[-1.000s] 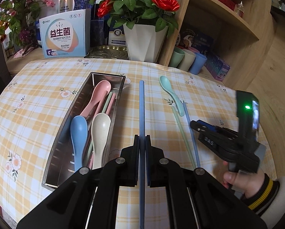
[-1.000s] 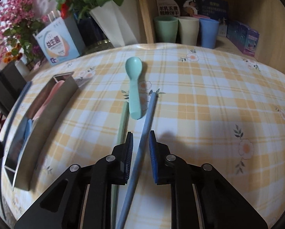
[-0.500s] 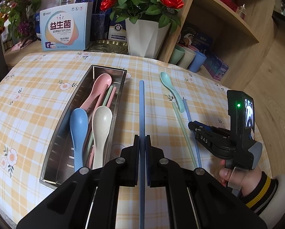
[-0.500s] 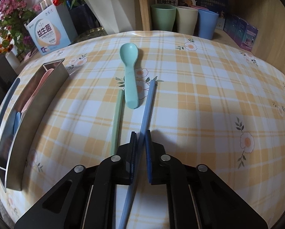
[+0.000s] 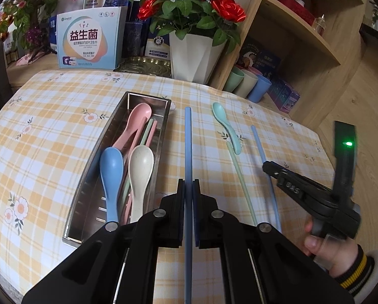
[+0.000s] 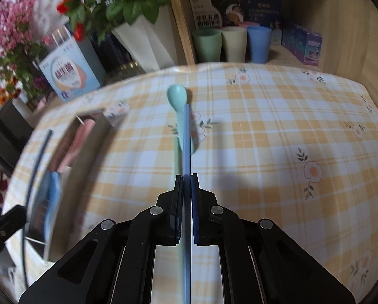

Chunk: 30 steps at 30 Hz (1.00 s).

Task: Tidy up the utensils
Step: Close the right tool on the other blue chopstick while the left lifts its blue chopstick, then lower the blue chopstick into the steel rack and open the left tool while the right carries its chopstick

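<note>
My left gripper (image 5: 188,182) is shut on a blue chopstick (image 5: 187,139) that points away over the checked tablecloth, just right of a steel tray (image 5: 95,177). In the tray lie a pink spoon (image 5: 138,121), a blue spoon (image 5: 111,169), a cream spoon (image 5: 140,167) and some chopsticks. My right gripper (image 6: 186,176) is shut on a second blue chopstick (image 6: 186,136), held just above the cloth. Under it lie a teal spoon (image 6: 177,96) and a green chopstick (image 6: 176,162). The left wrist view shows the right gripper (image 5: 267,166) in a hand, beside the teal spoon (image 5: 224,124).
A white flower pot (image 5: 194,58) and a printed box (image 5: 87,40) stand at the table's far edge. Three cups (image 6: 232,43) sit in a wooden shelf unit (image 5: 303,38) at the far right. The tray (image 6: 87,136) lies left of my right gripper.
The right gripper's jaws closed on the second blue chopstick and raised it off the cloth, so it now runs straight out from them. The left gripper kept its chopstick and barely moved.
</note>
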Each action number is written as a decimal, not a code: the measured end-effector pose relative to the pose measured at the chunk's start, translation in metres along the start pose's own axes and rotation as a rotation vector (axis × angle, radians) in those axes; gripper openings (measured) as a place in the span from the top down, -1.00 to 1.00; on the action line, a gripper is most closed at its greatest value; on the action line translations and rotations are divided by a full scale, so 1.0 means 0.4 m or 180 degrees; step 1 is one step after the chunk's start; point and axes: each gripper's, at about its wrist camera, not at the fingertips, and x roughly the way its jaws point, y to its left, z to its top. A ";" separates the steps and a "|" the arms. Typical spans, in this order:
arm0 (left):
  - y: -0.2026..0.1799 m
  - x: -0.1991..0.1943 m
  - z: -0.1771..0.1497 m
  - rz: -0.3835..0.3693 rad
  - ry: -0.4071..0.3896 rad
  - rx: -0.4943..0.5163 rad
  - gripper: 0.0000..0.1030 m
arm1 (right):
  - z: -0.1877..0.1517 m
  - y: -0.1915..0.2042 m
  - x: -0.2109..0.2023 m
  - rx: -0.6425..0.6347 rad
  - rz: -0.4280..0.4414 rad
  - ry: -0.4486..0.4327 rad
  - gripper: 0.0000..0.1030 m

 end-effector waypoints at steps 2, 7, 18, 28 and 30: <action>0.007 -0.003 0.006 -0.0094 0.0035 -0.0012 0.89 | -0.001 0.003 -0.031 0.0060 0.0059 -0.0069 0.88; 0.030 -0.029 0.013 -0.0101 0.0010 -0.0024 0.89 | -0.010 0.011 -0.098 0.0163 0.0224 -0.0161 0.88; 0.130 -0.096 0.046 -0.0083 -0.0031 -0.0071 0.89 | -0.012 0.026 -0.207 0.0181 0.0376 -0.0428 0.88; 0.186 -0.138 0.083 -0.0069 -0.0069 -0.0141 0.89 | -0.017 0.018 -0.236 0.0272 0.0390 -0.0507 0.88; 0.187 -0.145 0.094 -0.0065 -0.0094 -0.0116 0.89 | -0.018 0.014 -0.244 0.0296 0.0366 -0.0541 0.88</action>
